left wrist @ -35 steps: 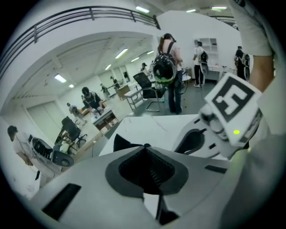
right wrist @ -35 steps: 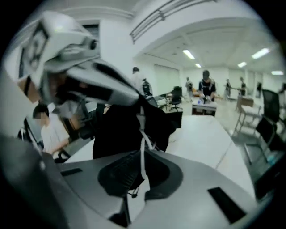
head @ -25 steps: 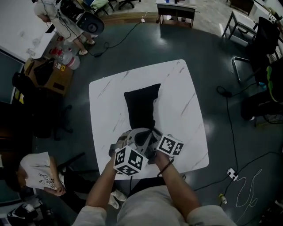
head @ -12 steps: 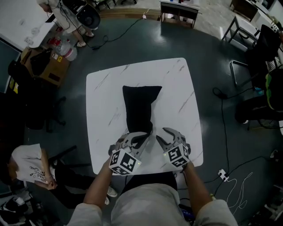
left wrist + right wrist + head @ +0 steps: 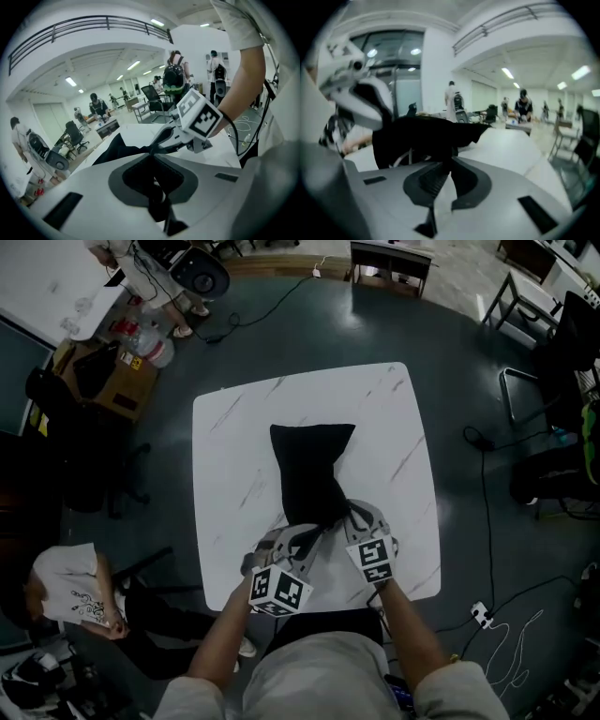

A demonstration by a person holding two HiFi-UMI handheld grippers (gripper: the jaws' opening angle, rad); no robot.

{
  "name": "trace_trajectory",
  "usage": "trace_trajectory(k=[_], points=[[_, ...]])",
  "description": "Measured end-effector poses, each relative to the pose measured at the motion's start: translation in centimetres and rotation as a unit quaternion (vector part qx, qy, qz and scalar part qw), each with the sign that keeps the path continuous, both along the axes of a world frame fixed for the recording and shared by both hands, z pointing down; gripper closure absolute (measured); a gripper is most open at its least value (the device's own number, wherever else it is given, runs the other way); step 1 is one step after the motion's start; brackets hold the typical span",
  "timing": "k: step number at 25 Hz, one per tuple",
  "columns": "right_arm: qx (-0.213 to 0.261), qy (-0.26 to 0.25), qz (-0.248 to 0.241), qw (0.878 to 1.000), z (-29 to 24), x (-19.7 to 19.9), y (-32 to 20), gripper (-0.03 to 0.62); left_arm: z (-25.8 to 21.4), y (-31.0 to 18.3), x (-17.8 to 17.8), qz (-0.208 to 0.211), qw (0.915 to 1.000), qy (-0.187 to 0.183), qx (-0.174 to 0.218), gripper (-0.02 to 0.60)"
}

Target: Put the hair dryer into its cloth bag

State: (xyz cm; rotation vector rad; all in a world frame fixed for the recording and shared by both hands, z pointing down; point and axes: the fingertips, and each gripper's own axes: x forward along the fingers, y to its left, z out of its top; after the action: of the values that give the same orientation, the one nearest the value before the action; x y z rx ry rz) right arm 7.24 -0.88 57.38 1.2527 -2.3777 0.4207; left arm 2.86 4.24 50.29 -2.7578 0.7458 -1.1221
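The cloth bag (image 5: 311,474), black, is lying in the middle of a white marble-veined table (image 5: 234,446), its wide closed end pointing far and its narrow mouth end gathered at the near side. The hair dryer itself is not showing in any view. The left tongs (image 5: 302,538) are pinching a fold of the bag's black fabric at its near left edge, the jaws nearly together on it. The right tongs (image 5: 349,514) have just been closing and are now gripping the bag's near right edge, with dark cloth running between the jaws. The two tongs are sitting just beside each other near the table's near edge.

The table is standing on a dark grey-green floor (image 5: 469,362). A black cable (image 5: 487,512) is trailing along the right side toward a power strip (image 5: 484,612). A cardboard box (image 5: 112,390) is sitting far left, and a person in a white shirt (image 5: 66,592) is crouching at the near left. A metal-framed chair (image 5: 525,296) is standing far right.
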Motion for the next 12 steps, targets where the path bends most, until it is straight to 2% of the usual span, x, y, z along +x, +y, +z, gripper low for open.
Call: trace_trajectory(k=[1, 2, 4, 6, 8, 10, 12], points=[[-0.039, -0.062, 0.038, 0.997, 0.2, 0.8, 0.9, 0.563, 0.2, 0.4, 0.3, 0.007, 1.0, 0.003, 0.001, 0.566], [-0.075, -0.121, 0.075, 0.987, 0.5, 1.5, 1.8, 0.563, 0.1, 0.8, 0.7, 0.011, 0.9998, 0.013, -0.003, 0.566], [-0.131, -0.196, 0.144, 0.961, 1.6, 2.8, 3.3, 0.563, -0.7, 1.1, 1.3, 0.012, 0.9988, 0.047, -0.011, 0.548], [-0.166, -0.212, 0.198, 0.943, 3.2, 3.9, 3.9, 0.565, -2.4, 1.1, 1.3, 0.009, 0.9968, 0.08, -0.005, 0.484], [-0.188, -0.212, 0.222, 0.933, 4.3, 4.5, 3.8, 0.565, -4.0, 0.4, 0.4, -0.01, 0.9937, 0.112, -0.002, 0.472], [-0.202, -0.21, 0.218, 0.931, 4.7, 4.8, 3.7, 0.565, -3.8, -1.7, -1.4, -0.046, 0.9904, 0.129, -0.016, 0.472], [-0.203, -0.205, 0.199, 0.936, 4.6, 4.7, 3.8, 0.565, -1.7, -5.2, -2.7, -0.073, 0.9905, 0.11, -0.039, 0.474]])
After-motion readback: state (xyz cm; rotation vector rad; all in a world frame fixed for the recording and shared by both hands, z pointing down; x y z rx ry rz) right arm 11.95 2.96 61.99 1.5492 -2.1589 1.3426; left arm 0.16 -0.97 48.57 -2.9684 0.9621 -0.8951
